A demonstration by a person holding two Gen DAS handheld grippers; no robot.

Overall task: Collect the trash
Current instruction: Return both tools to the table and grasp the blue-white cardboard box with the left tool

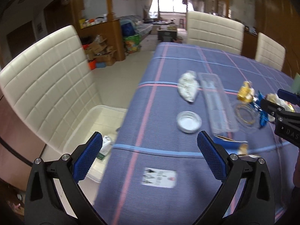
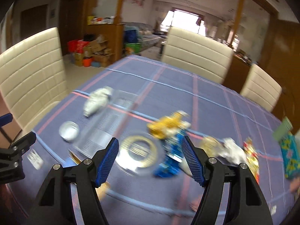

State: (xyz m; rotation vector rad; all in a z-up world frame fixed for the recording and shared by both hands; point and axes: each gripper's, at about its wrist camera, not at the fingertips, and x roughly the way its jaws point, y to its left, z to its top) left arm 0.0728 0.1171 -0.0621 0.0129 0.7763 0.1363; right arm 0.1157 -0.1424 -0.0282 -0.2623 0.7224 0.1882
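Trash lies scattered on the blue plaid tablecloth (image 1: pixel 168 202): a crumpled white wrapper (image 1: pixel 188 89), a clear plastic tray (image 1: pixel 215 103), a foil cup (image 1: pixel 189 121), a gold wrapper (image 2: pixel 168 125) and a blue wrapper (image 2: pixel 170 159). A gold-rimmed glass plate (image 2: pixel 138 150) sits among them. My left gripper (image 1: pixel 150 140) hangs open and empty over the table's left edge. My right gripper (image 2: pixel 150 146) is open above the plate and the blue wrapper, holding nothing. A white bin (image 1: pixel 90 127) with some trash in it stands on the floor left of the table.
Cream padded chairs stand on the left (image 1: pixel 46 86) and at the far side (image 1: pixel 213 31). A printed card (image 1: pixel 159 177) lies near me. More crumpled paper (image 2: pixel 232 151), a red-yellow wrapper (image 2: pixel 251 155) and a teal patterned box (image 2: pixel 290 153) sit at the right.
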